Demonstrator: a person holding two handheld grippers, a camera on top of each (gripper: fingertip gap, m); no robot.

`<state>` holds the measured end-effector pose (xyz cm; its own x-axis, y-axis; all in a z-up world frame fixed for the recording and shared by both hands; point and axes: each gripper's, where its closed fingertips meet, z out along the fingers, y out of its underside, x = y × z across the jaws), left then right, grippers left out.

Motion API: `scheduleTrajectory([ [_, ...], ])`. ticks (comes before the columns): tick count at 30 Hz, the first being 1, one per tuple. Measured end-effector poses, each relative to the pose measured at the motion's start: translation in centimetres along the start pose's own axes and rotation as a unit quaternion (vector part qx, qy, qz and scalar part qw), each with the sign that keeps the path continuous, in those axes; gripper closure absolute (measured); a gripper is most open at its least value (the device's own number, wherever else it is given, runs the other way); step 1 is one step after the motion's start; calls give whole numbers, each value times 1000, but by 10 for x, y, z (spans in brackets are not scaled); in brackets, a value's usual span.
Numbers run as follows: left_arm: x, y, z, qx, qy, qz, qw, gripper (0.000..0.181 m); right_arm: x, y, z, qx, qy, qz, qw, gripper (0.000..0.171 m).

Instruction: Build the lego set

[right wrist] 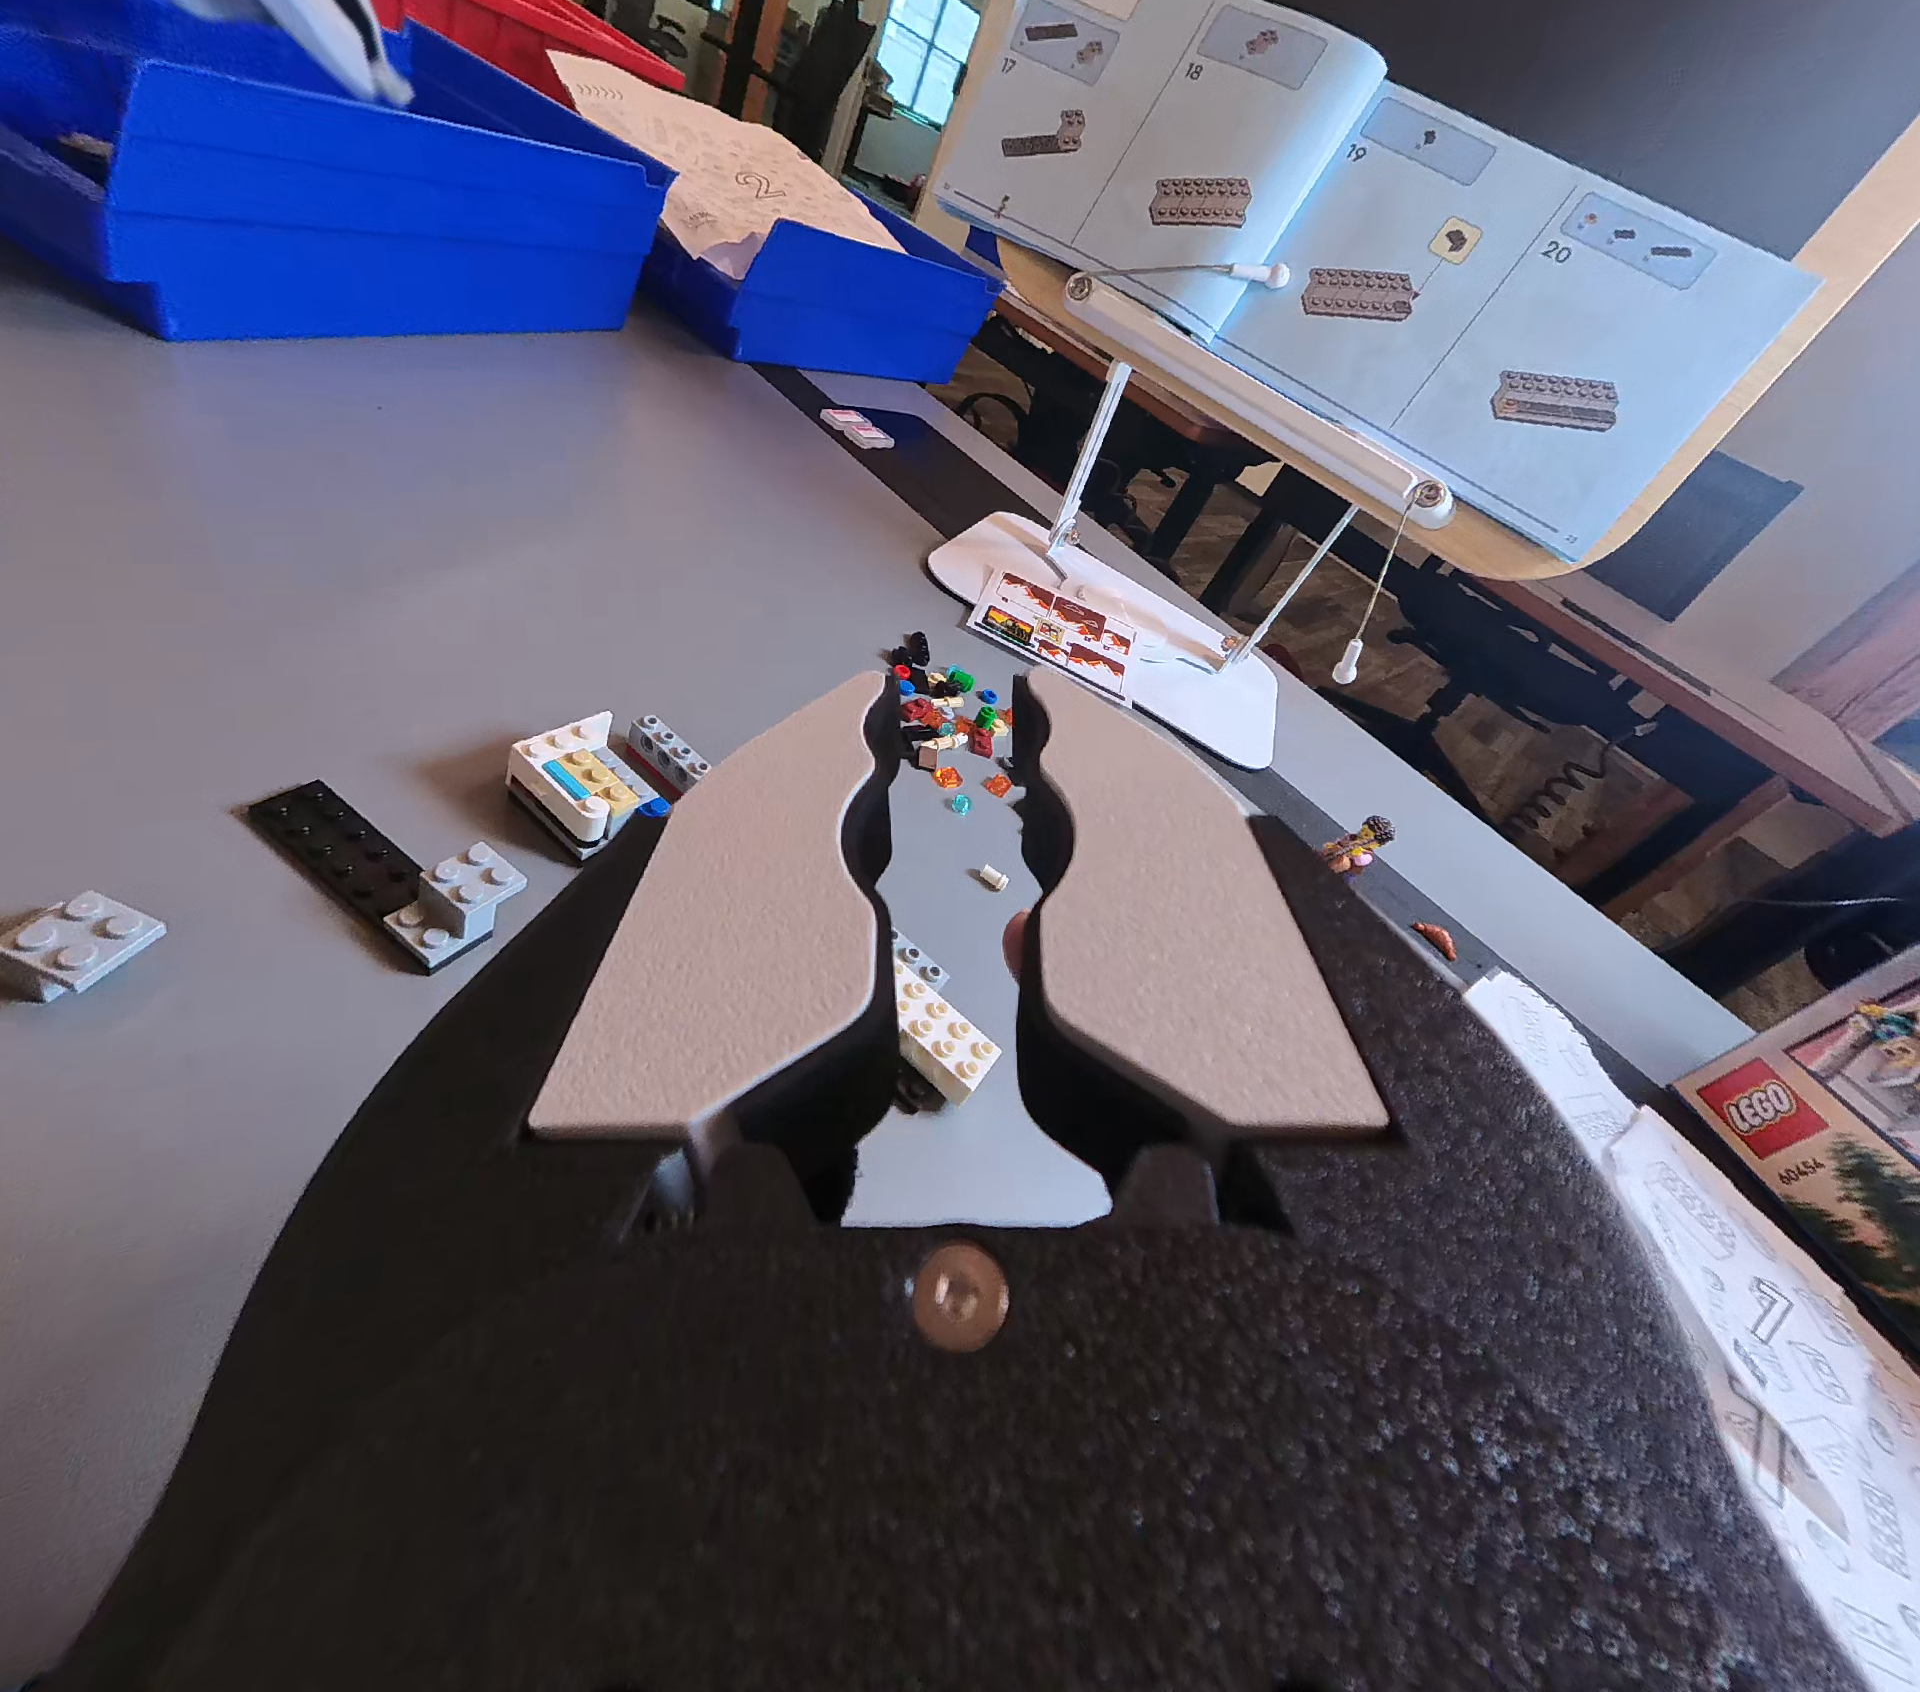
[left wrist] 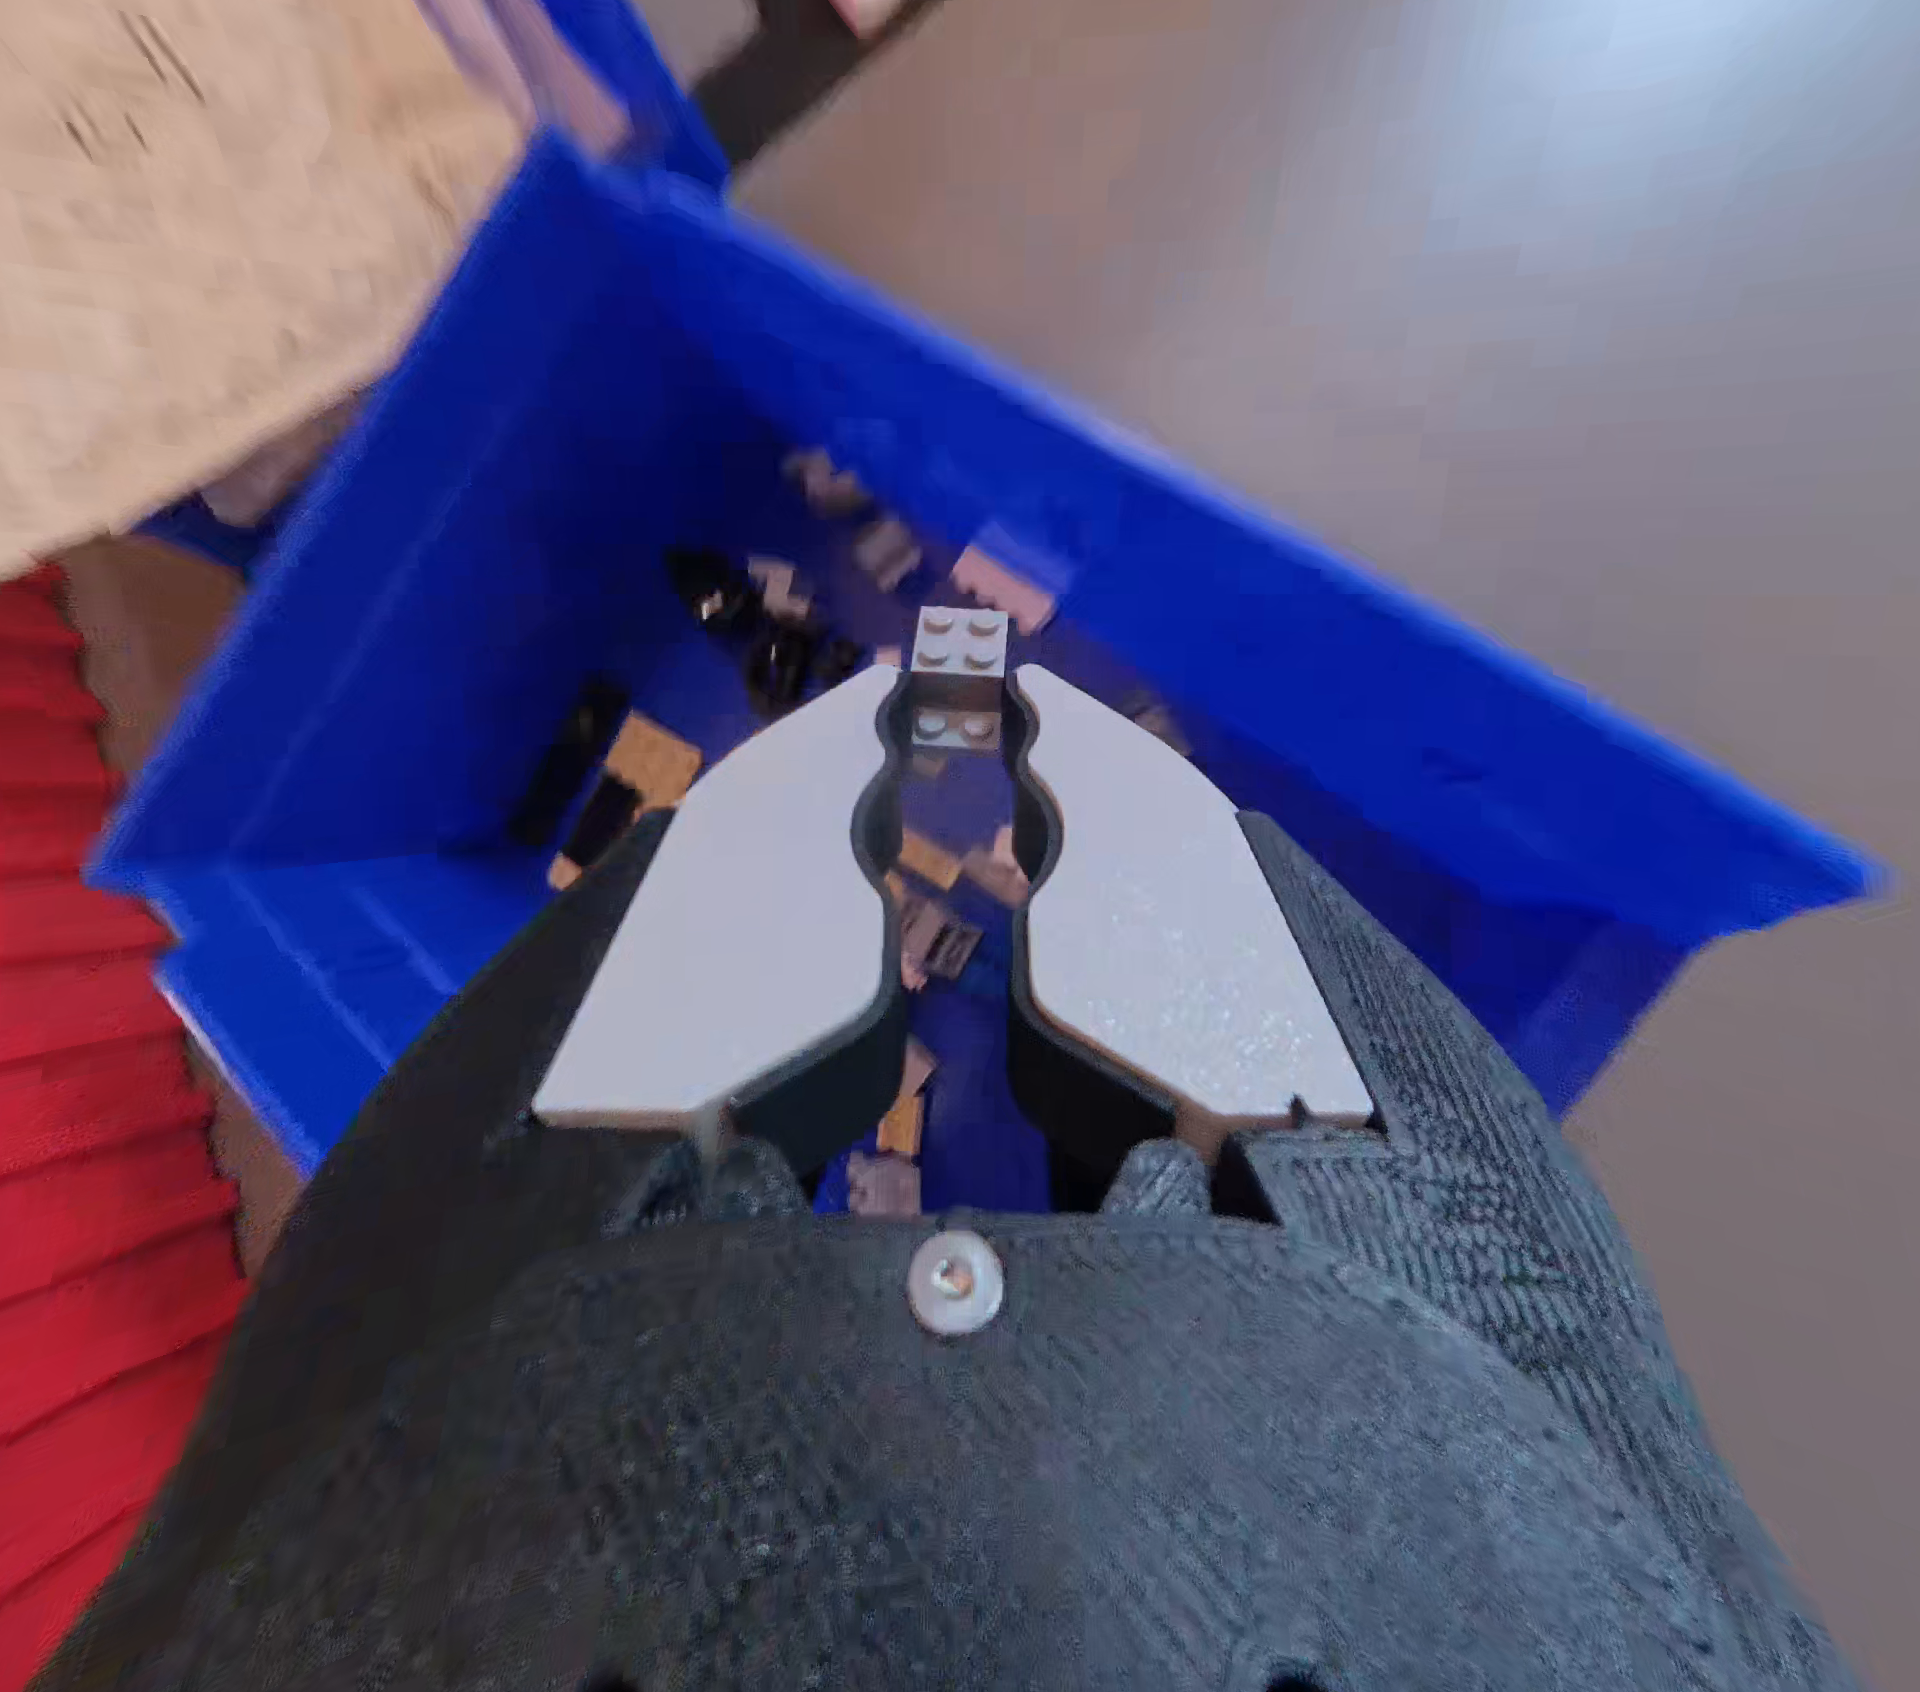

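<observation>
One small light grey bracket-shaped lego piece (left wrist: 956, 686) is all the left gripper (left wrist: 958, 686) has, pinched right at the very tips of its pale grey fingers, hanging above the blue plastic parts bin (left wrist: 1299, 634) with loose black, tan and grey bits lying in the bottom. That's the sketchy part: the hold is only on the piece's edges near the fingertips, so a quick swing or a bump on the bin wall could probably twist it loose and drop it back into the pile. The left wrist view is blurry, so the thing seems to be moving fast already. The right gripper (right wrist: 954, 692) holds nothing, its jaws parted a narrow way, low above the grey tabletop (right wrist: 416, 520). Near it lie a black studded plate with a grey bracket on it (right wrist: 384, 873), a white and tan partial build (right wrist: 582, 780) and a heap of tiny coloured pieces (right wrist: 951, 707), so a careless sweep could scatter those. The open instruction booklet (right wrist: 1351, 208) sits on a white stand further back.
</observation>
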<state>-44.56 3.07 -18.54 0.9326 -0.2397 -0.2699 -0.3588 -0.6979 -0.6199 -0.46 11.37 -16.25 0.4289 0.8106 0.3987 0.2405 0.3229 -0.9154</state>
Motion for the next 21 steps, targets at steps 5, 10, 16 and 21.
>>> scheduleTrajectory([
  [5, 124, -89, -67, 176, 112, 103, 973, 165, 0, 3, 2, -3, -2, 15, 1000, 151],
  [10, 304, -88, -50, 170, 304, 222, 911, 165, -3, -3, 0, 4, 1, -1, 1000, 151],
  [16, 384, -62, 15, 95, 371, 258, 887, 164, -6, -6, -3, 9, -1, -25, 1000, 152],
  [21, 360, -75, 12, 112, 319, 268, 902, 149, -5, -7, -5, 14, -4, -42, 999, 152],
])
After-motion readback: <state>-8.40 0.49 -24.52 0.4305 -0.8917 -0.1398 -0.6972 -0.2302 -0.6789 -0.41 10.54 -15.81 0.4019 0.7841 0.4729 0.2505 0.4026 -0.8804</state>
